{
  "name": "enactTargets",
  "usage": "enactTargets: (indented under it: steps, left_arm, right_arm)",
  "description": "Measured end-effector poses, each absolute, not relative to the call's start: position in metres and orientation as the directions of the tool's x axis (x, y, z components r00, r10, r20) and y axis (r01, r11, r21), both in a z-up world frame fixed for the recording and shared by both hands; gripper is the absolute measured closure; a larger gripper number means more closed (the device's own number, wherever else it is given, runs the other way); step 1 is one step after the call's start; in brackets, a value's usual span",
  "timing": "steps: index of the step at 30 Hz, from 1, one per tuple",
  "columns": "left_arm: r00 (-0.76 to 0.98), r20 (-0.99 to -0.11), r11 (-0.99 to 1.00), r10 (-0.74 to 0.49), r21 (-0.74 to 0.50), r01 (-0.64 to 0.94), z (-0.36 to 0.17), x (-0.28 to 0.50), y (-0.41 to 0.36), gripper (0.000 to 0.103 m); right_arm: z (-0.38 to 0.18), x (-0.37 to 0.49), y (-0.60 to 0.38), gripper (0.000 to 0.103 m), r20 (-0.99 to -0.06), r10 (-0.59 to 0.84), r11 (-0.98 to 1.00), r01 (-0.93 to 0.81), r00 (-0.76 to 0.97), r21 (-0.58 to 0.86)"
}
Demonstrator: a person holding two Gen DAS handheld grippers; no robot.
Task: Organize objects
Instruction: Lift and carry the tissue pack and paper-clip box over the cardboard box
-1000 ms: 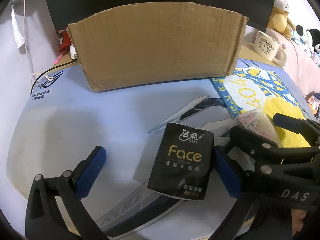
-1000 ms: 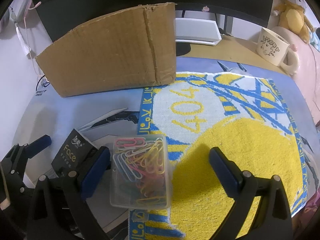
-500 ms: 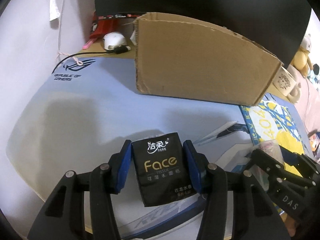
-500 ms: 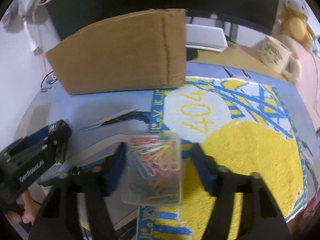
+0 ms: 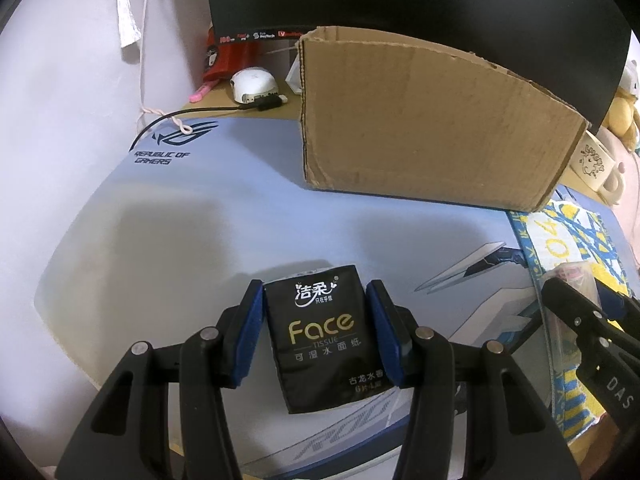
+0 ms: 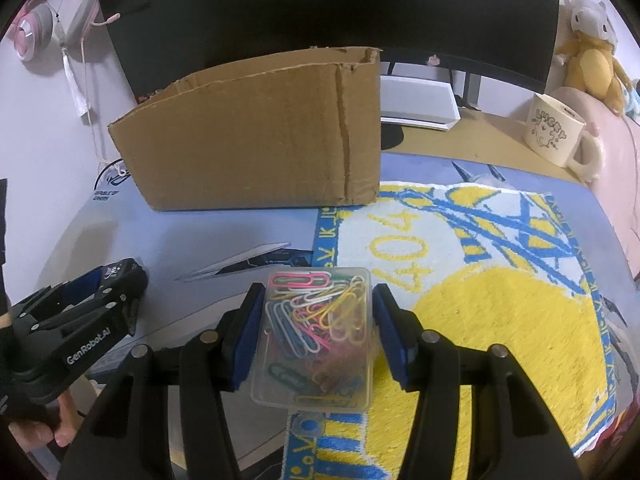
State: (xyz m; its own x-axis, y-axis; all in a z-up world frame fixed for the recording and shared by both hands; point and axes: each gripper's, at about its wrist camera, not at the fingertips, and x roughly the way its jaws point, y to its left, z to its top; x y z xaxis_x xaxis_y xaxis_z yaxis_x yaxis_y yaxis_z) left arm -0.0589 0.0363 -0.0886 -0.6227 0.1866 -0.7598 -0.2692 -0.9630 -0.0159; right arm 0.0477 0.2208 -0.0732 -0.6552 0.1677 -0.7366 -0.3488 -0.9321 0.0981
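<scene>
Two grips: left gripper [image 5: 316, 336] clamps tissue pack [image 5: 322, 340] (lengthwise forward); right gripper [image 6: 316, 332] clamps paperclip box [image 6: 316, 340].

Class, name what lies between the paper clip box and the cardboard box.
In the right wrist view, only bare desk mat and the towel's edge lie between the paper clip box and cardboard box.

Monitor [image 6: 320, 4]: you see it dark, behind everything.
Headphones [image 6: 44, 24]: pink, hanging at your far left.
Mug [image 6: 556, 132]: cream, on the desk at your right.
Plush [image 6: 592, 48]: yellow, behind the mug.
Mouse [image 5: 254, 84]: white, beside its cable.
</scene>
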Motion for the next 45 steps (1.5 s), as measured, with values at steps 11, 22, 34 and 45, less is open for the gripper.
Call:
enactTargets:
  steps: [11,22,34,45]
  left_arm:
    - [-0.717,-0.686,-0.979,0.125,0.033,-0.202,-0.068,-0.046,0.036,0.054]
    - [-0.73,-0.67,-0.977,0.133,0.035,-0.21,-0.064,-0.042,0.035,0.054]
    - [-0.789,-0.601,-0.987,0.13,-0.002,-0.161,-0.038,-0.036,0.026,0.054]
    - [-0.817,-0.563,-0.99,0.125,-0.02,-0.138,-0.014,-0.041,0.021,0.054]
  right_arm:
    - [-0.075,0.047,0.23,0.045,-0.736,0.162,-0.927,-0.356,-0.657,0.114]
    - [-0.072,0.048,0.232,0.045,-0.725,0.136,-0.93,-0.34,-0.675,0.142]
    - [-0.061,0.049,0.23,0.045,-0.694,0.153,-0.94,-0.321,-0.703,0.118]
    - [-0.048,0.05,0.242,0.045,-0.672,0.148,-0.921,-0.349,-0.726,0.174]
